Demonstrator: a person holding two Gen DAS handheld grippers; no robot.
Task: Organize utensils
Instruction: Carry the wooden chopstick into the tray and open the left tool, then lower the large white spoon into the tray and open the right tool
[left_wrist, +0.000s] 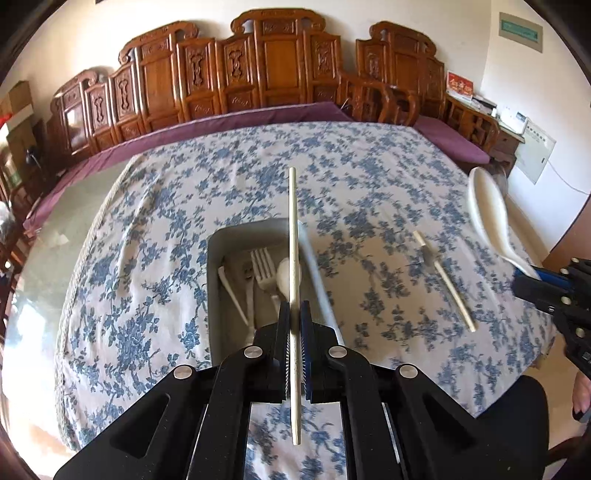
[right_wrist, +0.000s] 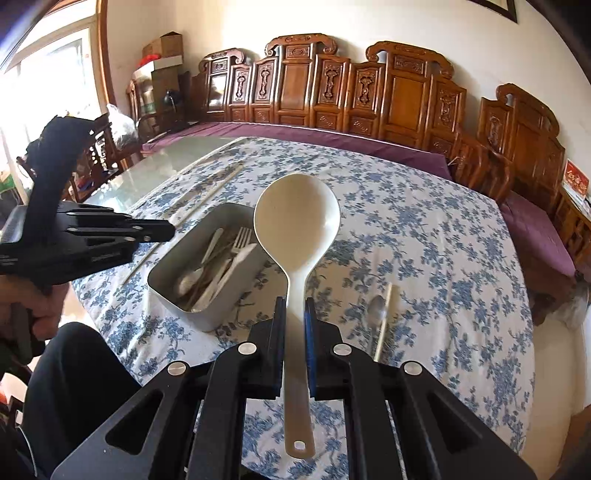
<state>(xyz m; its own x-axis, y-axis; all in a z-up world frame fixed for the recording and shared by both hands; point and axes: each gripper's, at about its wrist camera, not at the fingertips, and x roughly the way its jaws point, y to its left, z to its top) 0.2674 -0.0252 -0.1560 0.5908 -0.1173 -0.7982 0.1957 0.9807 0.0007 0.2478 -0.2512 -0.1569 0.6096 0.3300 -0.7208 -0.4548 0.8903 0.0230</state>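
My left gripper (left_wrist: 294, 314) is shut on a cream chopstick (left_wrist: 293, 236) that sticks up and forward over the grey utensil box (left_wrist: 218, 280). The box holds a white fork (left_wrist: 263, 266), spoons and other pale utensils. My right gripper (right_wrist: 295, 310) is shut on the handle of a large white rice spoon (right_wrist: 297, 218), bowl upward, above the floral tablecloth (right_wrist: 424, 236) to the right of the box (right_wrist: 207, 310). In the left wrist view the rice spoon (left_wrist: 487, 210) and right gripper (left_wrist: 532, 284) show at the right edge. The left gripper (right_wrist: 162, 230) shows at the left in the right wrist view.
A second chopstick (left_wrist: 447, 282) and a small metal spoon (right_wrist: 377, 310) lie on the cloth right of the box. More chopsticks (right_wrist: 218, 184) lie on the cloth beyond the box. Carved wooden benches (right_wrist: 332, 88) with purple cushions ring the table's far side. A person's dark-clothed leg (right_wrist: 74, 376) is near the front edge.
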